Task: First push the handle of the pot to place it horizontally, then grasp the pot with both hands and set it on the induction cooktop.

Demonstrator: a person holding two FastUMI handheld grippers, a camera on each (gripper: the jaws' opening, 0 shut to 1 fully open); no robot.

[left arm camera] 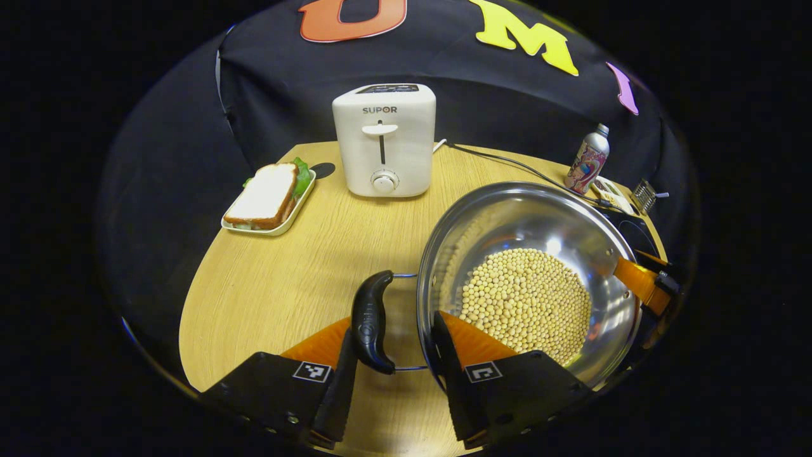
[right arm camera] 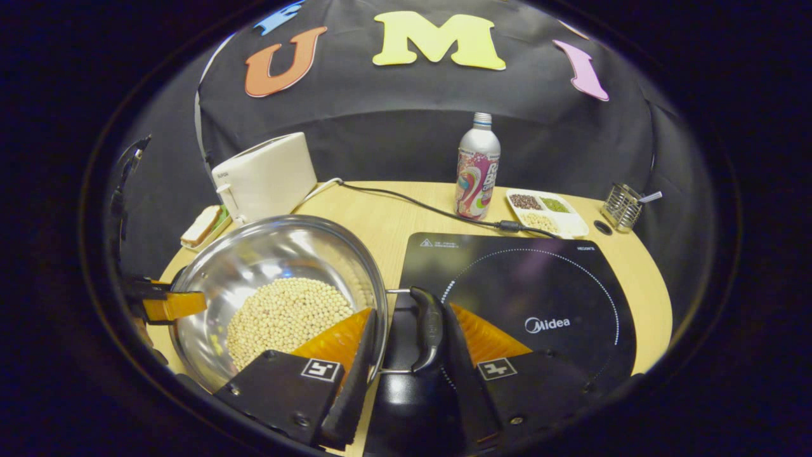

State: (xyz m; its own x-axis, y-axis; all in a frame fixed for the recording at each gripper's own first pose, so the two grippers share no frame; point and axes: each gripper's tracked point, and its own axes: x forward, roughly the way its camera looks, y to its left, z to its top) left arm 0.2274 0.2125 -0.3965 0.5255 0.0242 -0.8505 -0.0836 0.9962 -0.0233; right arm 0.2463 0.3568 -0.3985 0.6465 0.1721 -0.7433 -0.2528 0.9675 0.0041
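With both grippers straddling the handles, the round steel pot [left arm camera: 526, 279] of pale beans sits on the wooden table [left arm camera: 285, 279], just left of the black glass induction cooktop [right arm camera: 539, 298]. Left gripper [left arm camera: 393, 346] brackets the left black handle [left arm camera: 373, 320], right gripper [right arm camera: 406, 339] brackets the right black handle [right arm camera: 428, 329]; jaws partway open, w/ one finger inside the rim each. Cooktop lies on the right gripper's side, so the pot goes rightward.

Shiny polished metal pot [left arm camera: 590, 235], glossy black plastic handle [left arm camera: 371, 320], wood-grain table [left arm camera: 285, 279]
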